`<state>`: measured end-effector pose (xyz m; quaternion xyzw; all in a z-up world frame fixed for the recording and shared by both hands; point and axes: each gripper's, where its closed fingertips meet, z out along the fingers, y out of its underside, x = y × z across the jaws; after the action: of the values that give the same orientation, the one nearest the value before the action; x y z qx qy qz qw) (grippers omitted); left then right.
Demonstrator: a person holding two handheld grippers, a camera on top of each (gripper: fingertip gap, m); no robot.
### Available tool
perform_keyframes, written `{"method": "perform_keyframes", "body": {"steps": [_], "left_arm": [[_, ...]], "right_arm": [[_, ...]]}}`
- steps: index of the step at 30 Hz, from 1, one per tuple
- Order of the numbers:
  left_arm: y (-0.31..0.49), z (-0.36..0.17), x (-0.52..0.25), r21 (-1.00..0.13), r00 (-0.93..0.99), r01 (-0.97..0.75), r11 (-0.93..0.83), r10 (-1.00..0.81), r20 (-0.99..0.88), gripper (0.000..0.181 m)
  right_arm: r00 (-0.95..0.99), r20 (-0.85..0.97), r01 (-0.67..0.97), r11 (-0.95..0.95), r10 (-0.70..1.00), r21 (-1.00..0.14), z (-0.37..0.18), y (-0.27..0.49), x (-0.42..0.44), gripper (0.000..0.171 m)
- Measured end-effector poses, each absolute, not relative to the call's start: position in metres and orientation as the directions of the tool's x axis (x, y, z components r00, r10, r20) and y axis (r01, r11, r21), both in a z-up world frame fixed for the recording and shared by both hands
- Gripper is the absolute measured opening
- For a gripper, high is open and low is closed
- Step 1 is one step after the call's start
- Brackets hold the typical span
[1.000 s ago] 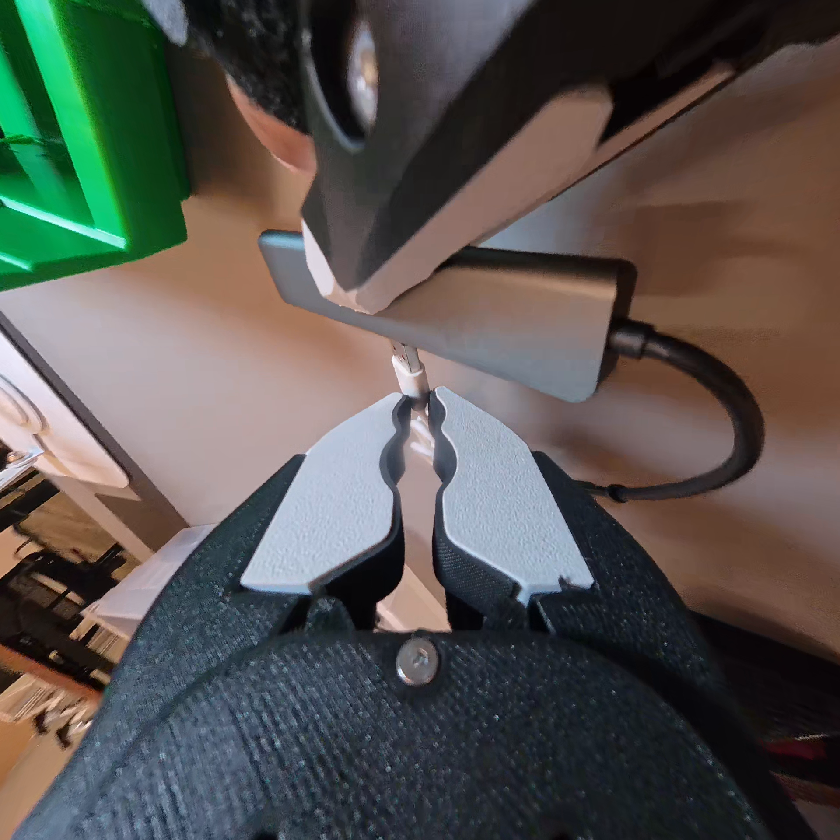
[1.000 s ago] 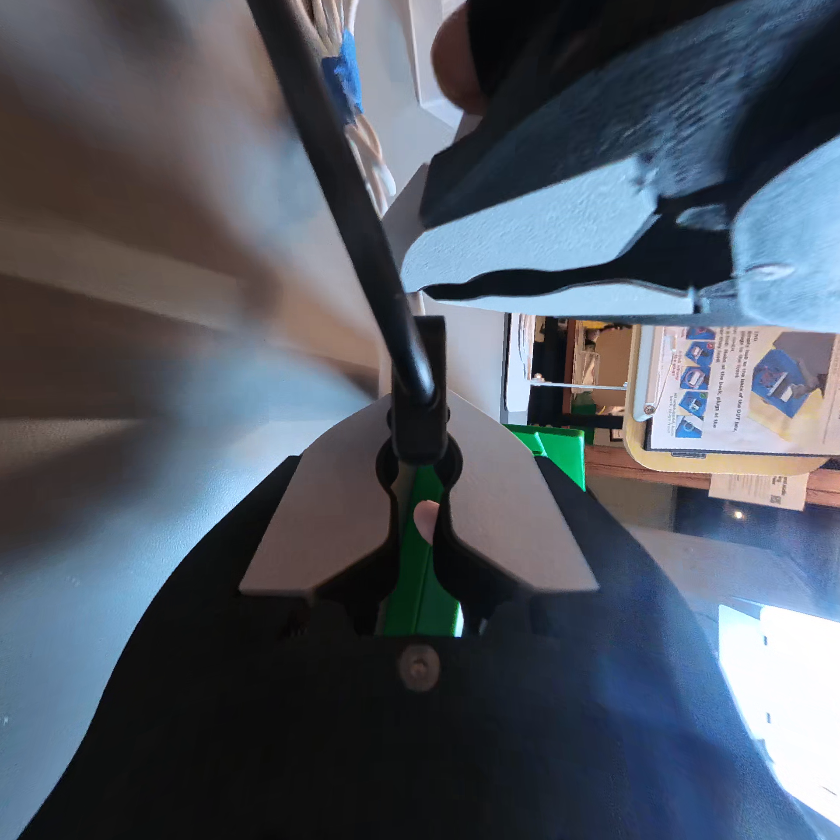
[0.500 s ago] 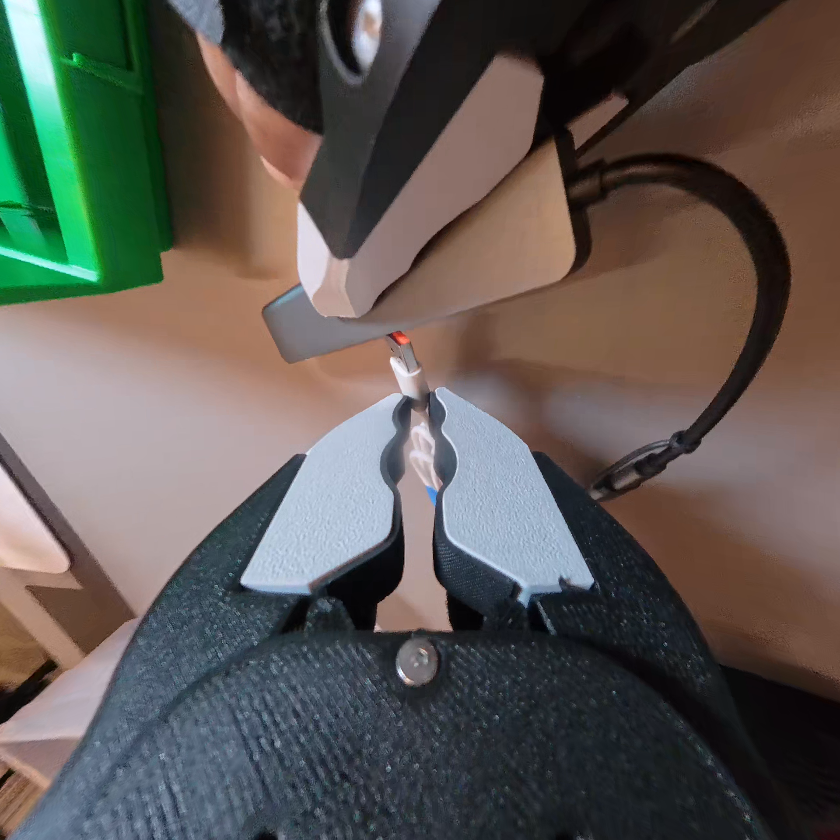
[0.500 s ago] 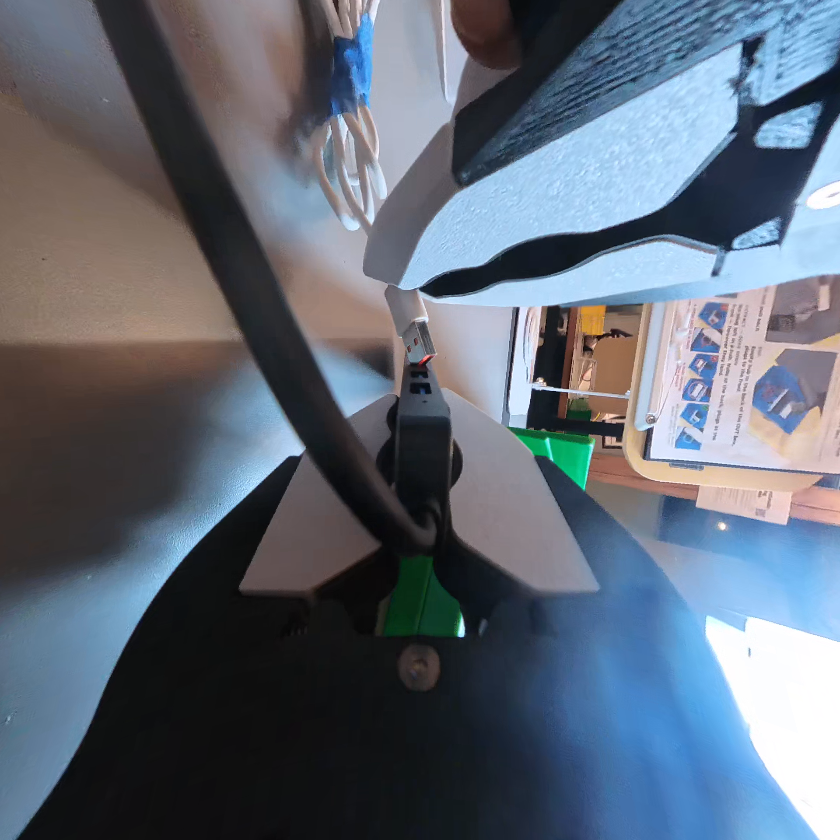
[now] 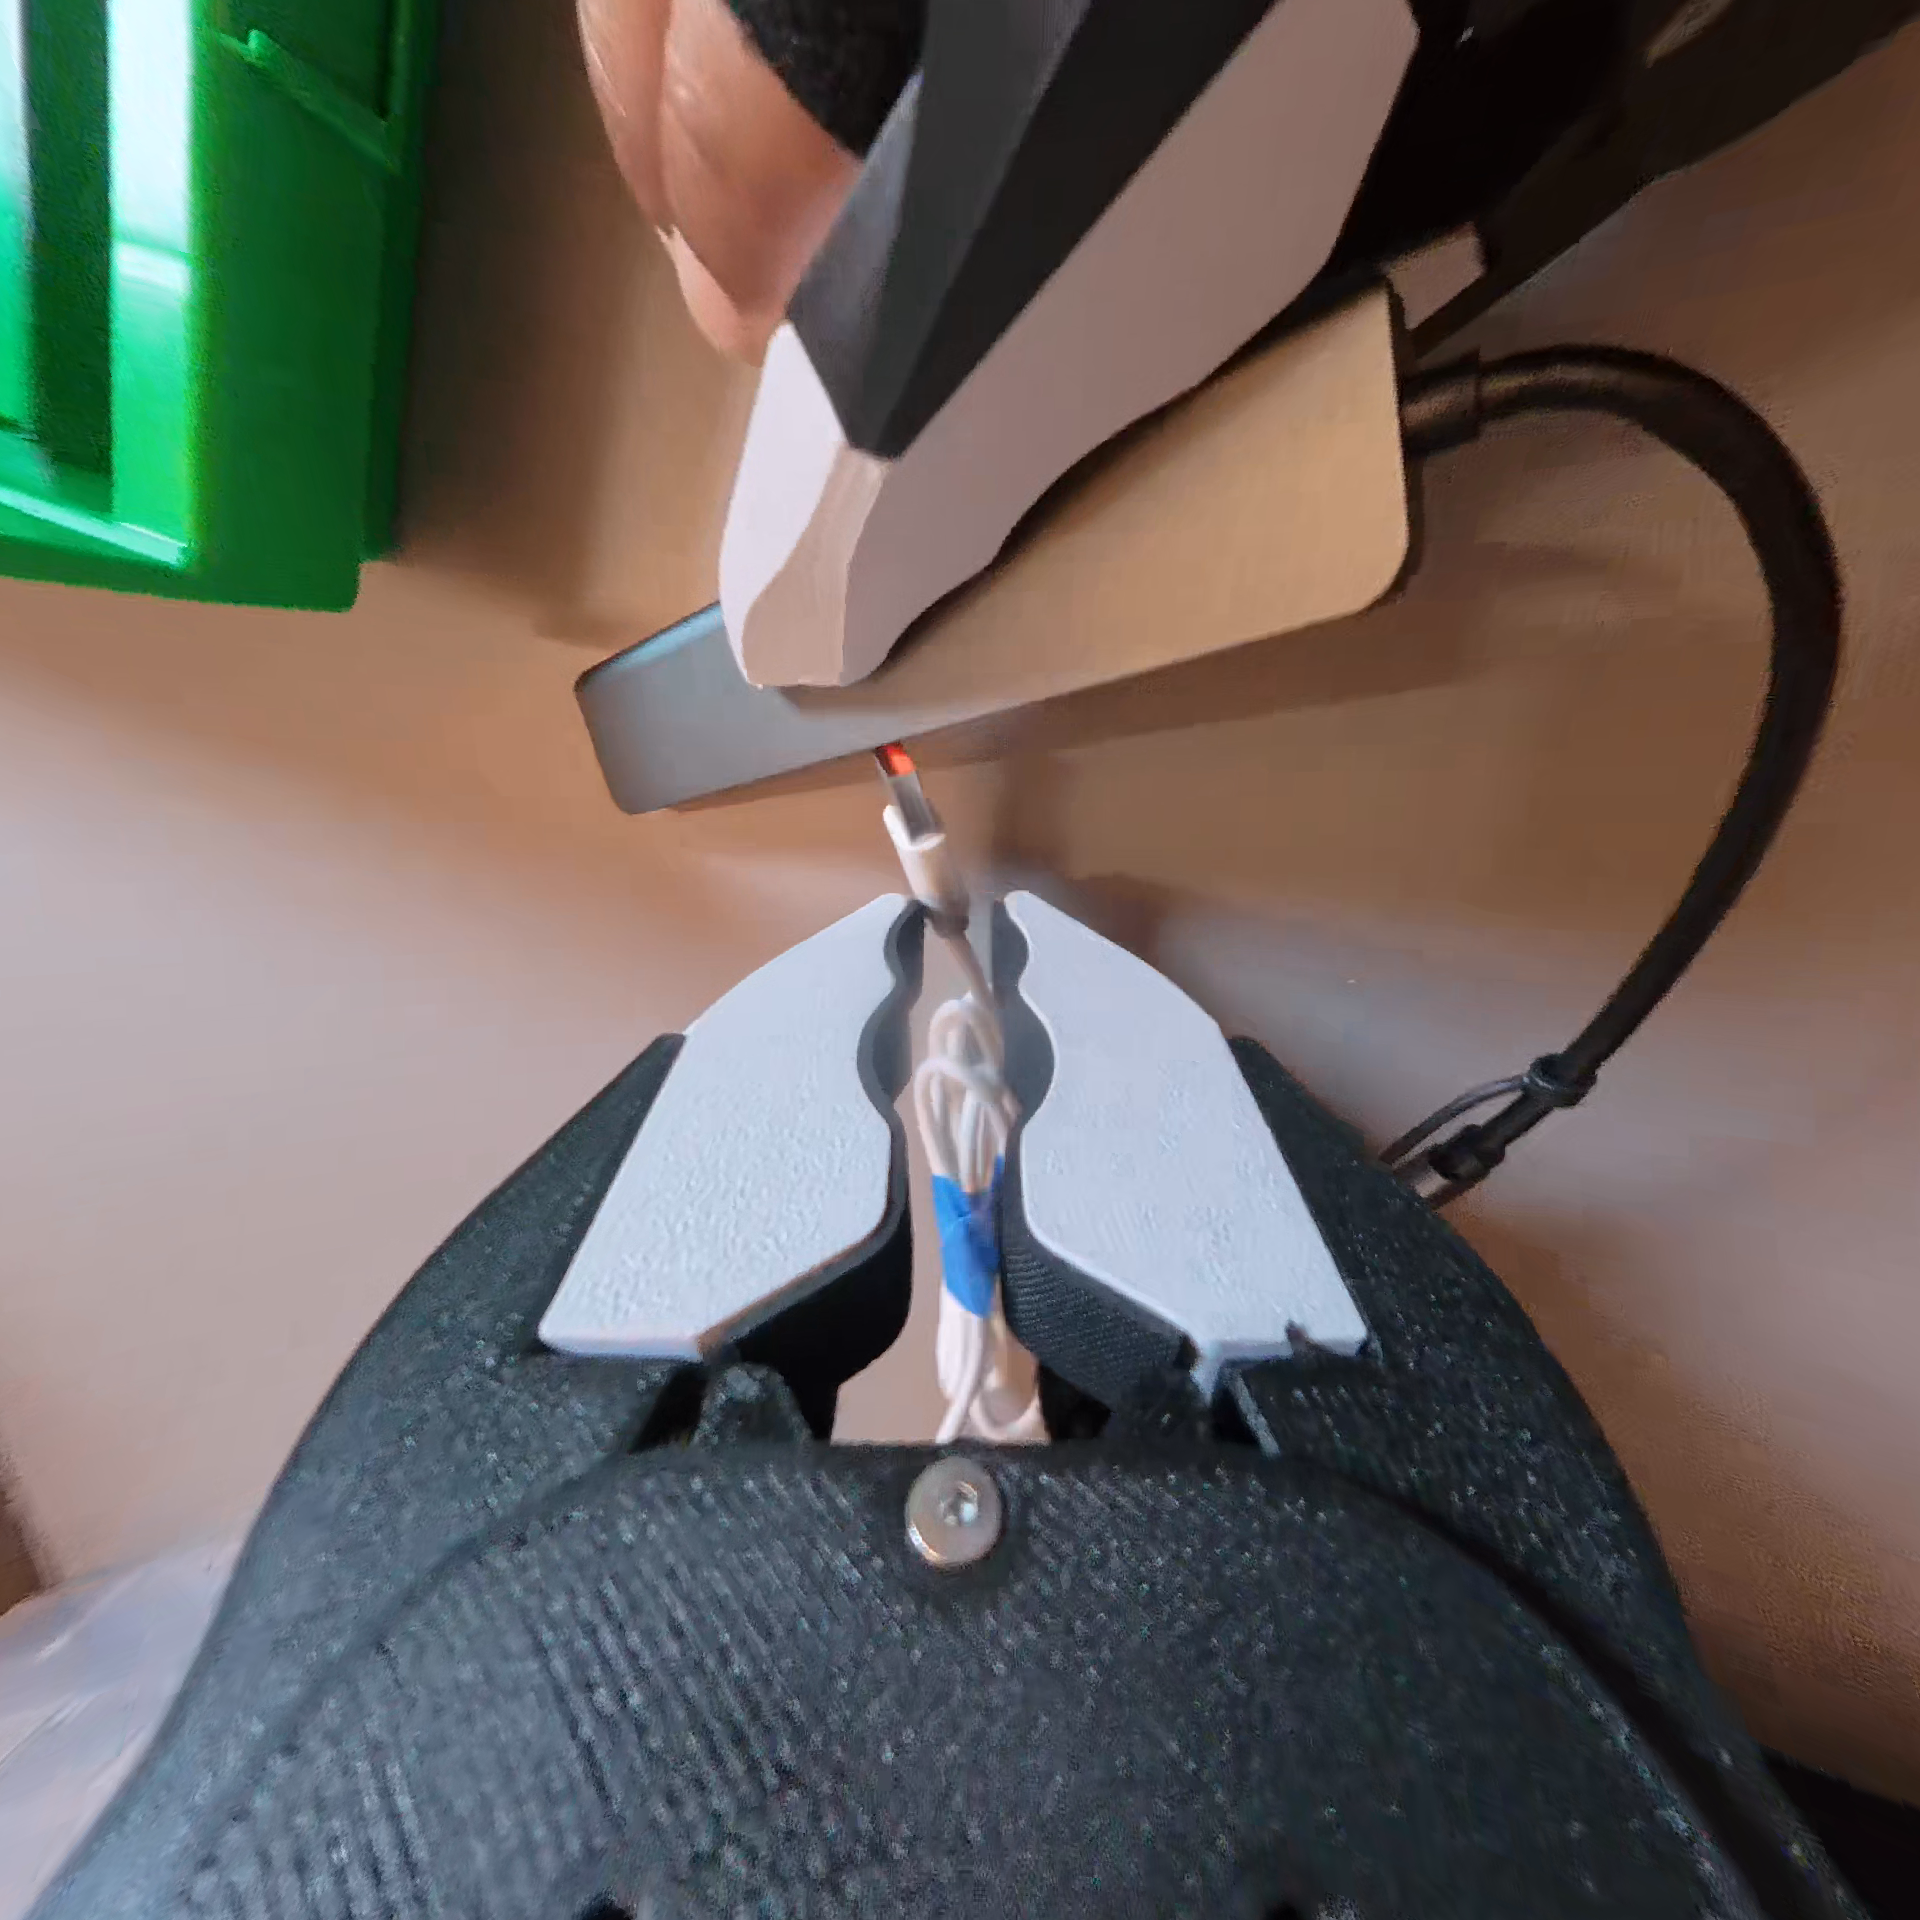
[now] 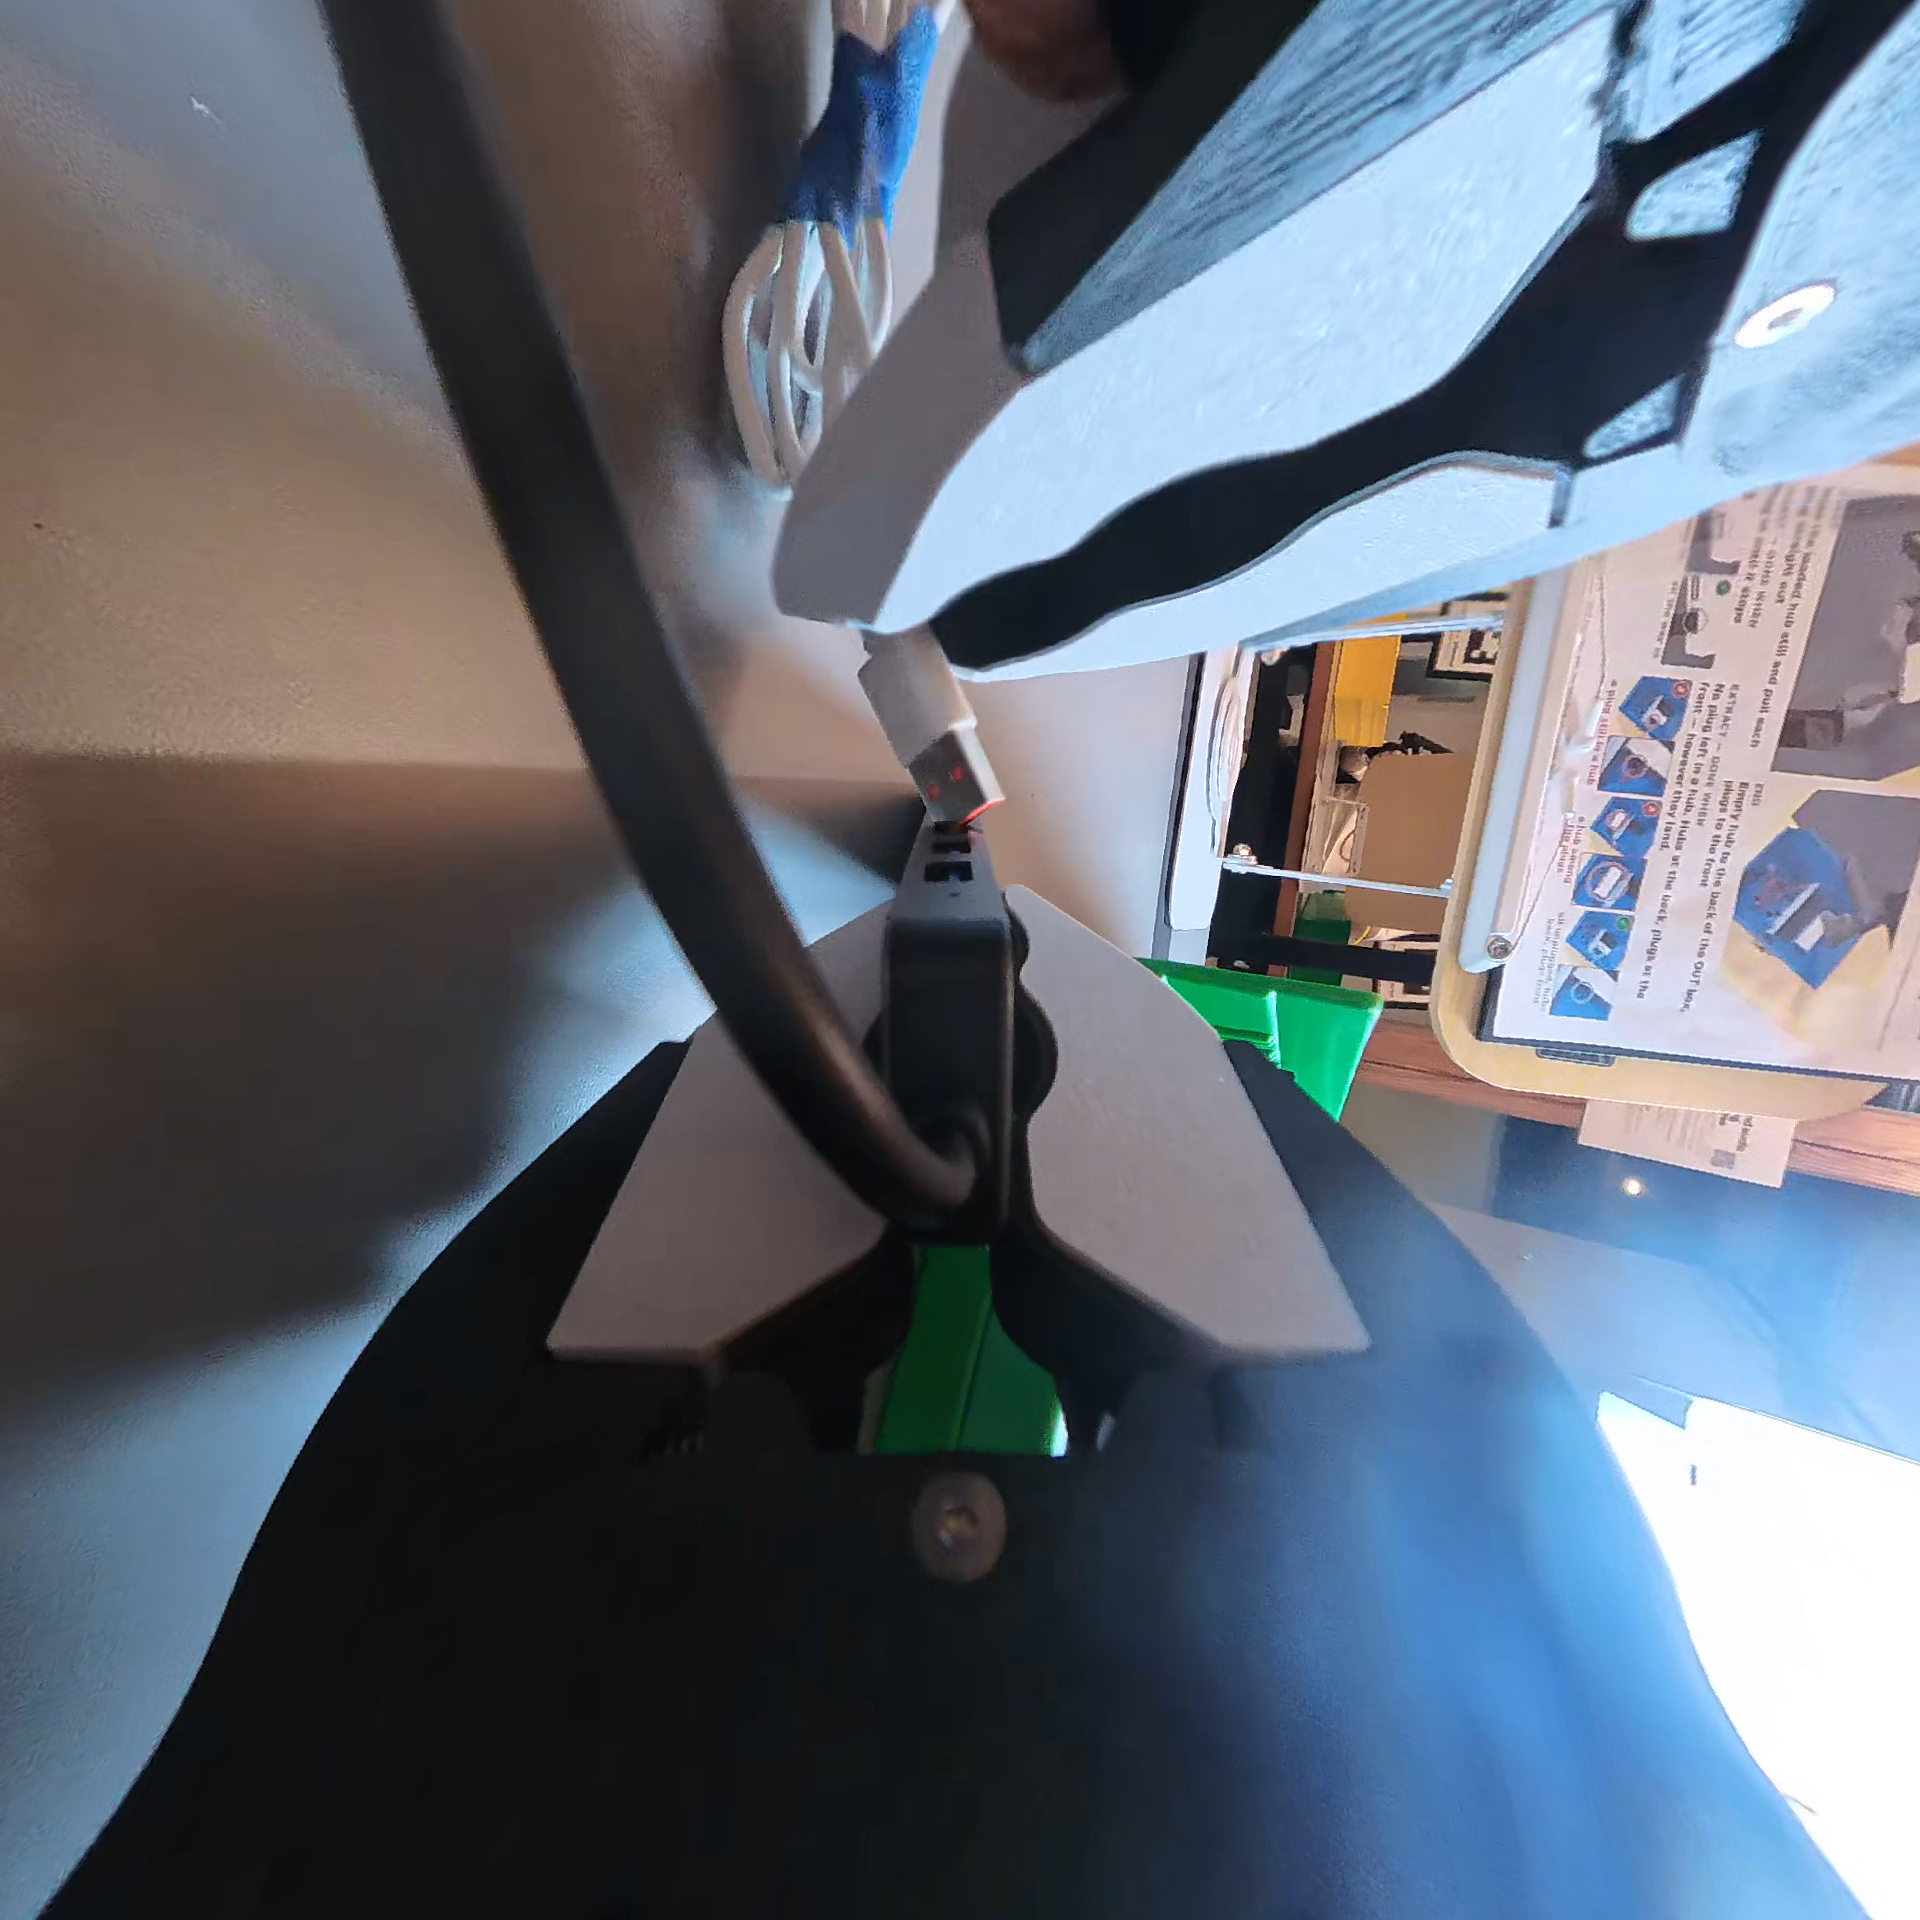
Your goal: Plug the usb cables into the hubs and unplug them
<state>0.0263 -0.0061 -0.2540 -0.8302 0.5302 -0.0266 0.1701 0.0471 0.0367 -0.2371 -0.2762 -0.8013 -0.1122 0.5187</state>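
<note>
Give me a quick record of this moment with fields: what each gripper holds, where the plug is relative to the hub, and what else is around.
left gripper: shut on white USB cable, just behind its plug
right gripper: shut on grey hub
plug tip: at the hub's port edge, tilted, not seated
cable bundle: coiled, bound with blue tape, hanging between the left fingers
hub lead: black, looping away
nearby: green bin, tan tabletop

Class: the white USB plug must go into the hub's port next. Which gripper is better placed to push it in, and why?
Left. The left gripper grips the white USB plug, its tip at the port edge. The right gripper clamps the hub, bracing it.
</note>
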Motion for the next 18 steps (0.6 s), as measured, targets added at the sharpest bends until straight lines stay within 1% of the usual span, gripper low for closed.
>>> {"method": "perform_keyframes", "body": {"steps": [3,7,11,13,18], "left_arm": [[-0.008,-0.252,0.027,-0.409,0.426,-0.826,-0.387,-0.905,-0.005,0.032],[-0.005,-0.247,0.016,-0.447,0.413,-0.782,-0.434,-0.898,0.149,0.037],[-0.010,-0.245,0.015,-0.434,0.350,-0.783,-0.445,-0.893,0.284,0.034],[-0.010,-0.249,0.017,-0.428,0.327,-0.794,-0.431,-0.897,0.296,0.027],[-0.016,-0.251,0.030,-0.468,0.289,-0.753,-0.463,-0.871,0.397,0.012]], "right_arm": [[-0.314,0.896,0.545,0.832,0.316,-0.102,-0.237,0.036,0.047,0.010],[-0.316,0.896,0.528,0.843,0.312,-0.108,-0.237,0.035,0.048,0.010],[-0.316,0.890,0.511,0.849,0.329,-0.133,-0.237,0.035,0.052,0.011],[-0.317,0.885,0.503,0.852,0.340,-0.147,-0.236,0.035,0.054,0.011],[-0.322,0.876,0.481,0.859,0.358,-0.174,-0.233,0.033,0.057,0.011]]}}
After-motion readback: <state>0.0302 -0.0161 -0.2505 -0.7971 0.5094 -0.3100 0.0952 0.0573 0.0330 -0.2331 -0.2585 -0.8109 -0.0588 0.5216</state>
